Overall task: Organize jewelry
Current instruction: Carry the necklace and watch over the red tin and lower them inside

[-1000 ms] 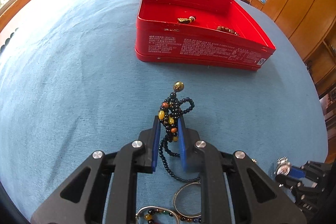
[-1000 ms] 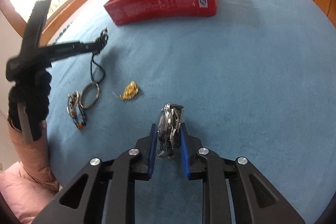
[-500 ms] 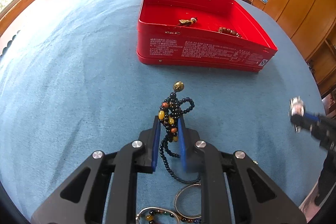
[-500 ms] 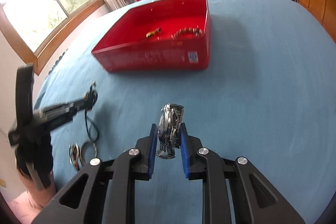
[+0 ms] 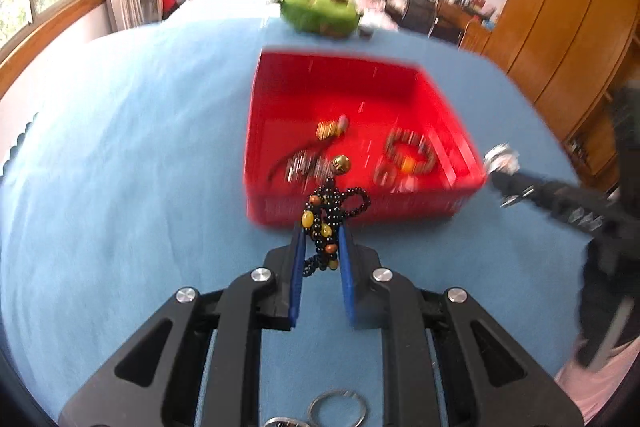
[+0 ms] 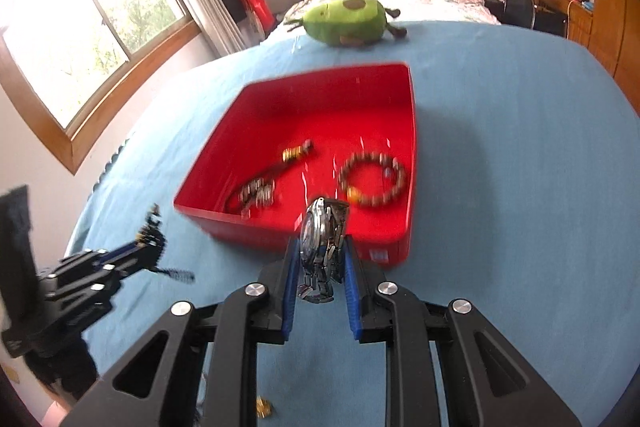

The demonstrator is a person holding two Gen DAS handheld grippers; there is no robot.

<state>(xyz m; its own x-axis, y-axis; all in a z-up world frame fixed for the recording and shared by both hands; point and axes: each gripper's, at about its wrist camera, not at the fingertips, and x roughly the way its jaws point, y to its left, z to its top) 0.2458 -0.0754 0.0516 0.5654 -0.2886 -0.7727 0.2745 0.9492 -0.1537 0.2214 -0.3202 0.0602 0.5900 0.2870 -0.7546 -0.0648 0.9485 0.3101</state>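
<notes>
Above the blue cloth (image 5: 120,187), my left gripper (image 5: 320,247) clenched a dark beaded necklace (image 5: 326,215); my right gripper (image 6: 320,259) clamped a steel-link wristwatch (image 6: 322,239) (red rectangular tin (image 6: 410,155) at twelve o'clock).

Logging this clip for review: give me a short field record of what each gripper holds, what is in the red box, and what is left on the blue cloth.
left gripper: shut on dark beaded necklace, short of the box
right gripper: shut on silver watch, at the box's near wall
red box: open, on blue cloth
in box: brown bead bracelet, dark cord with beads, small gold piece
left on cloth: metal ring, small gold item
behind box: green avocado plush
</notes>
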